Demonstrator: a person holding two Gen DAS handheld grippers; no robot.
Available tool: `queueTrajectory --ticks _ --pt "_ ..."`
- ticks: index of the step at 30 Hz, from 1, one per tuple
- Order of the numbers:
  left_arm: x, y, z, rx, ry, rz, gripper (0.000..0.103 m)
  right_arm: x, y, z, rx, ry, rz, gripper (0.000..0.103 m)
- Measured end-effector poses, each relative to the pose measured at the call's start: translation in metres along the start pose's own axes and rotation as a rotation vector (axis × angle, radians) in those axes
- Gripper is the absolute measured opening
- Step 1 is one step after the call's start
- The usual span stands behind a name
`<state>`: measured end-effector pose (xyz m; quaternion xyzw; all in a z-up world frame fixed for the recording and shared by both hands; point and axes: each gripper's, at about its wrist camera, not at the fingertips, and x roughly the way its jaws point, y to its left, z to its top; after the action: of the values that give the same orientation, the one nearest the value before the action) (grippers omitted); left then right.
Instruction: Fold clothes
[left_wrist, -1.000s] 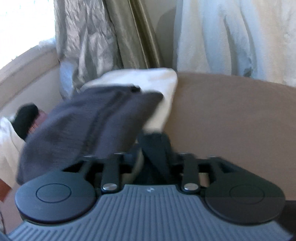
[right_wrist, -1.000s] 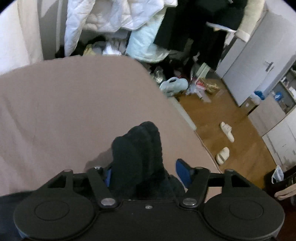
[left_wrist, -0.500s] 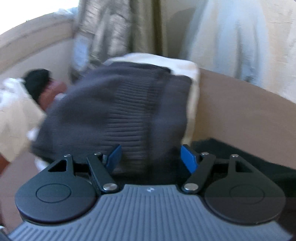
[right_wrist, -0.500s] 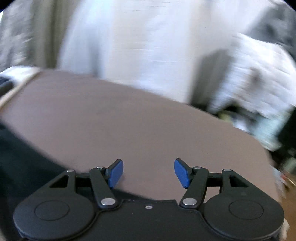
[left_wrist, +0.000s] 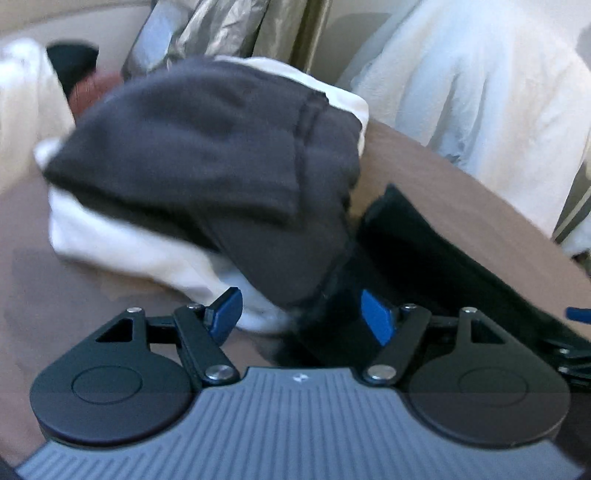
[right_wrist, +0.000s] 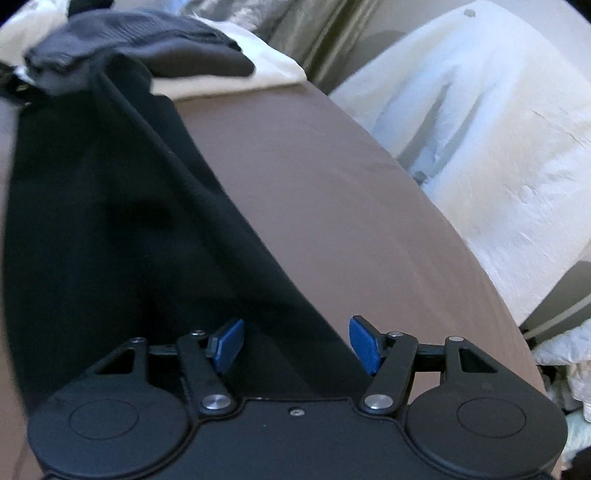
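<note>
**both grippers held open over the dark clothes on the brown surface**

at the far left of the left wrist view, a pale crumpled fabric (left_wrist: 22, 92) is being seen beside a small black item (left_wrist: 72, 64). next to them, a folded white garment (left_wrist: 122, 243) is lying on the brown surface (left_wrist: 443, 177), and a dark grey knitted garment (left_wrist: 207, 155) is resting on top of it, its lower edge hanging over toward the camera. the left gripper (left_wrist: 301, 314) is being held just in front of this stack with its blue pads spread apart and nothing between them. to the right of the stack, a black garment (left_wrist: 436, 258) is stretched along the surface, touching the grey one at its near end. behind, a crinkled curtain (left_wrist: 229, 26) and a white hanging cloth (left_wrist: 472, 74) are being shown.

in the right wrist view, the black garment (right_wrist: 110, 229) is lying spread across the left half, running up to the grey knitted garment (right_wrist: 147, 37) at the top left. the right gripper (right_wrist: 295, 343) is being held over the black garment's right edge, jaws released, with only loose cloth lying below the gap. further right, bare brown surface (right_wrist: 351, 203) and the white hanging cloth (right_wrist: 480, 129) are being seen.
</note>
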<state>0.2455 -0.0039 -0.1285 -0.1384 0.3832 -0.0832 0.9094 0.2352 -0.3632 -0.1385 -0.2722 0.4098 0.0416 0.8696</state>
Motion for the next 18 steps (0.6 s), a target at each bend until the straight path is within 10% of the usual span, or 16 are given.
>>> queueTrajectory --ticks 1,2,3,10,13,18 --pt "0.007 -0.001 -0.005 0.005 0.000 -0.006 0.071 0.002 0.000 0.000 0.015 -0.007 0.001 0.056" --pt "0.013 -0.005 -0.011 0.034 0.007 -0.007 0.032 0.004 0.000 0.000 0.033 -0.012 0.023 0.015" --pt "0.018 -0.009 -0.018 0.057 0.009 -0.003 0.014 0.006 0.000 -0.001 0.046 -0.010 0.035 0.000" --pt "-0.007 -0.028 -0.039 0.121 -0.138 0.128 0.011 -0.008 -0.023 0.019 0.183 -0.077 -0.207 0.001" --pt "-0.012 -0.021 -0.042 0.100 -0.163 0.173 0.042 -0.029 -0.017 0.017 0.289 -0.065 -0.234 0.005" --pt "-0.023 0.007 -0.040 -0.018 -0.131 0.144 0.060 -0.071 0.007 0.004 0.425 -0.045 -0.230 0.062"
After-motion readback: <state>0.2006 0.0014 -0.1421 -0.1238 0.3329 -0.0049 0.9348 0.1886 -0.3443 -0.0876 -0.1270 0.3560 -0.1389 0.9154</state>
